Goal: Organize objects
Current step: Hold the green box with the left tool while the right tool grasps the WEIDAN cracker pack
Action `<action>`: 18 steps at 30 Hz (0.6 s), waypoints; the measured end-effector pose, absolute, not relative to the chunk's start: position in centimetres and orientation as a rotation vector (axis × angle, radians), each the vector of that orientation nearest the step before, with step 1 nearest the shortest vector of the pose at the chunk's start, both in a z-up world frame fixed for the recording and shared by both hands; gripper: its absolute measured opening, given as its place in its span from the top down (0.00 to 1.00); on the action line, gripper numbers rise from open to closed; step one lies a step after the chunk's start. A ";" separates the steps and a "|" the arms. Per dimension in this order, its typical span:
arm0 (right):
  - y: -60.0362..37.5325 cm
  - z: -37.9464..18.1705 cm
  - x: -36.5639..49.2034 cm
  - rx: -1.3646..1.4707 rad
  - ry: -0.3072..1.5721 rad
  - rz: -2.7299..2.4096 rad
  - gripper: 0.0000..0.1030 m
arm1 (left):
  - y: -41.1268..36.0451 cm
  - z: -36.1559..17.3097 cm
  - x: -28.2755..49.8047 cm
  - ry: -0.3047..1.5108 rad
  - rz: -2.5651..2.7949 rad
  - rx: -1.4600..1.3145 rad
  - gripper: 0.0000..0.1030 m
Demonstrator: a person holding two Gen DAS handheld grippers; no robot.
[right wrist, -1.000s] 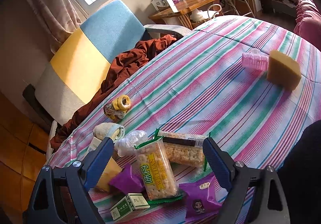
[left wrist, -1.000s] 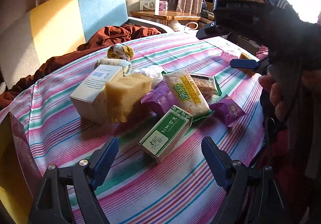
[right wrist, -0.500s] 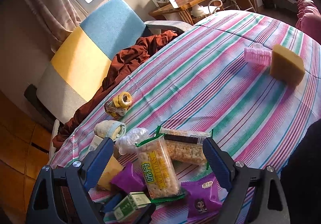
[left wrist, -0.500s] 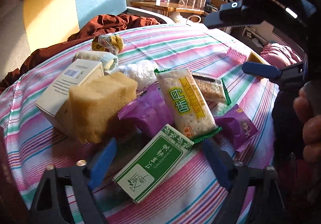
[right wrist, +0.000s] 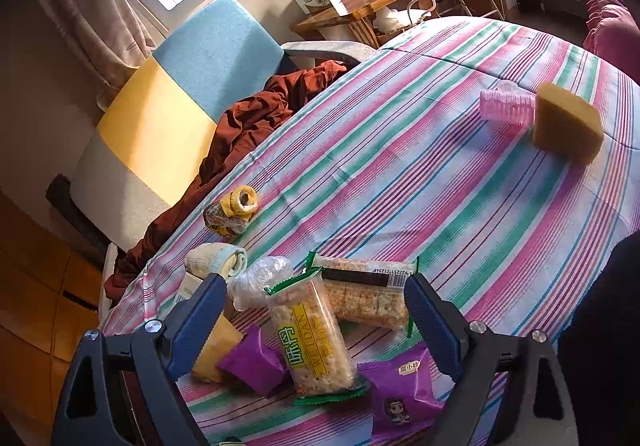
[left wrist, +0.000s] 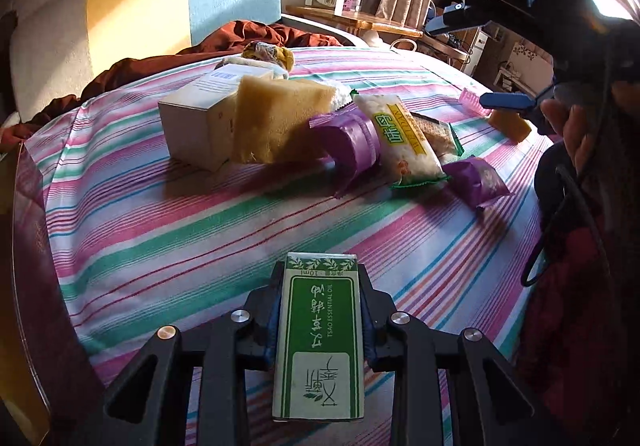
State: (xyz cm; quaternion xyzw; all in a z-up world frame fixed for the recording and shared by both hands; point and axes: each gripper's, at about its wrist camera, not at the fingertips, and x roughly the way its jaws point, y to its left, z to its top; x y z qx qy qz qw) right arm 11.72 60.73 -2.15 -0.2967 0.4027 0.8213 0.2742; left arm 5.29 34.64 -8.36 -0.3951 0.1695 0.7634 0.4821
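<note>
My left gripper [left wrist: 320,310] is shut on a green and white essential-oil box [left wrist: 319,342] and holds it above the striped tablecloth [left wrist: 168,230]. Ahead lies a pile: a white carton [left wrist: 200,118], a yellow sponge [left wrist: 276,118], purple snack packets [left wrist: 352,142], and a clear cracker pack [left wrist: 408,138]. My right gripper [right wrist: 312,322] is open and empty, held above the cracker pack [right wrist: 312,342] and the purple packets [right wrist: 400,390]. It also shows in the left wrist view [left wrist: 508,58], high at the right.
A second sponge [right wrist: 568,126] and a pink hair roller [right wrist: 506,106] lie at the far right of the table. A yellow roll [right wrist: 232,210], a rolled cloth [right wrist: 216,262] and a plastic bag [right wrist: 260,278] sit behind the pile. A chair with a brown cloth [right wrist: 256,118] stands beyond.
My left gripper moved down onto the green box, shut on it and lifted it away from the pile towards me. The right gripper stayed open and barely moved.
</note>
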 end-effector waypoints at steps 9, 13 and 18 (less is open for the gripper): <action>60.8 -2.6 12.0 -0.806 1.187 2.215 0.11 | 34.3 -9.0 5.7 0.435 1.881 -0.856 0.69; 60.6 -2.5 12.7 -0.768 1.233 2.221 0.11 | 34.0 -9.2 5.8 0.421 1.887 -0.830 0.69; 60.4 -2.9 12.4 -0.797 1.253 2.206 0.17 | 34.1 -9.3 5.5 0.404 1.872 -0.839 0.69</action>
